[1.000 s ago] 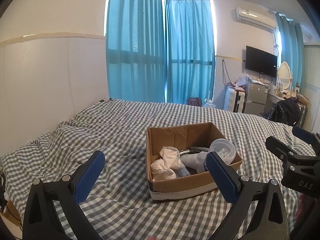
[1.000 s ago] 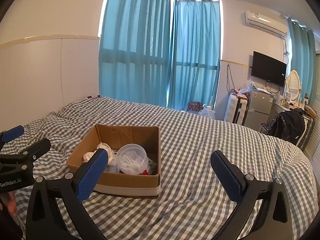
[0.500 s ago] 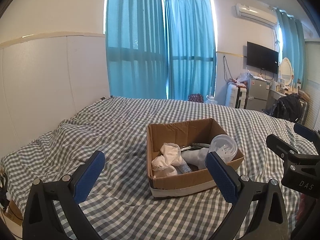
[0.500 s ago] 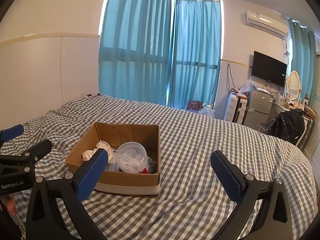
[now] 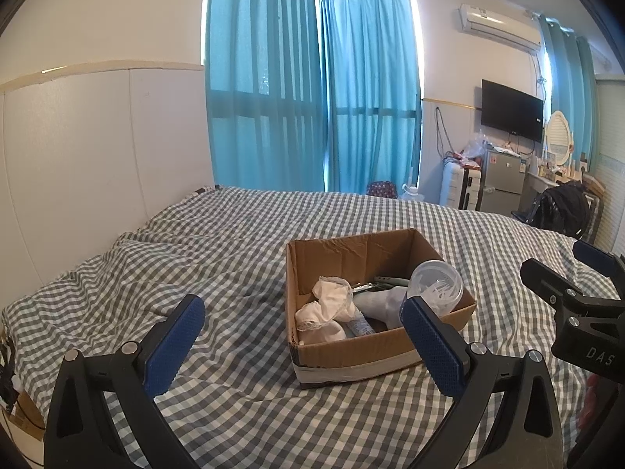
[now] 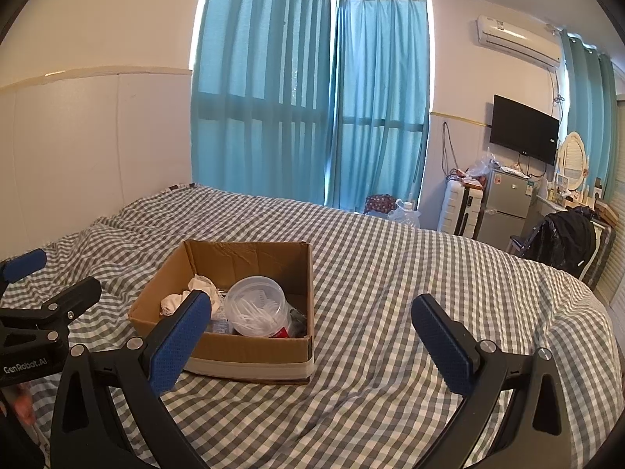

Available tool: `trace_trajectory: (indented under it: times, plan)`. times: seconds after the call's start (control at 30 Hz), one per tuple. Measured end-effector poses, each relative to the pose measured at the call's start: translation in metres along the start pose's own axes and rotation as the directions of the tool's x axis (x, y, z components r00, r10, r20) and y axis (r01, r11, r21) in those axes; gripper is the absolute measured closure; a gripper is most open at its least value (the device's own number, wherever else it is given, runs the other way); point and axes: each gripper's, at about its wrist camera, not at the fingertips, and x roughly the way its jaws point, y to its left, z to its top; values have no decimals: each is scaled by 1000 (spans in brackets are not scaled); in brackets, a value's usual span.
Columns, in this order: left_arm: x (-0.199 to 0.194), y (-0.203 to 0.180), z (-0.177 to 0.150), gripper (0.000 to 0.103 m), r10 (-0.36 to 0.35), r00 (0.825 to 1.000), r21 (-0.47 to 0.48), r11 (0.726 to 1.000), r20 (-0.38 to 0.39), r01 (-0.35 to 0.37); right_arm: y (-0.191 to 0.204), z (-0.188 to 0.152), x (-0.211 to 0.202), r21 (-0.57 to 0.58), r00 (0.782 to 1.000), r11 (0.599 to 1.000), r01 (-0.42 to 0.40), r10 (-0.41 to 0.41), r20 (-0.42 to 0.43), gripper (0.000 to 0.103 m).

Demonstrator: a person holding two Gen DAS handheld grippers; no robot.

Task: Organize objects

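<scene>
A cardboard box [image 5: 351,250] stands on the checked bed; it also shows in the right wrist view [image 6: 250,254]. It holds white cloths [image 5: 328,305], a grey sock [image 5: 381,301], a small tube [image 5: 359,326] and a clear plastic tub [image 5: 435,287], which also shows in the right wrist view [image 6: 256,305]. My left gripper [image 5: 300,338] is open and empty, a little short of the box's near side. My right gripper [image 6: 308,330] is open and empty, near the box's near right corner.
The checked bedspread [image 6: 390,273] covers the whole bed. A white padded wall [image 5: 97,156] runs along the left. Blue curtains [image 5: 312,97], a suitcase [image 6: 457,205], a small fridge [image 6: 506,203] and a chair with a black bag [image 6: 566,234] stand beyond the bed.
Both views have tilted slightly downward, so the box sits a little lower and nearer. Both grippers stay open and empty.
</scene>
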Motion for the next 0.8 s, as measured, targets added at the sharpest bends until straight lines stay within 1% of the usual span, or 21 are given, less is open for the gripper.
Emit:
trace_trajectory:
  times: [0.8]
  plan:
    - [1, 4, -4, 0, 14, 1000, -11, 1000, -15, -14, 6, -1, 1, -10, 1000, 1000, 12, -12, -5, 0]
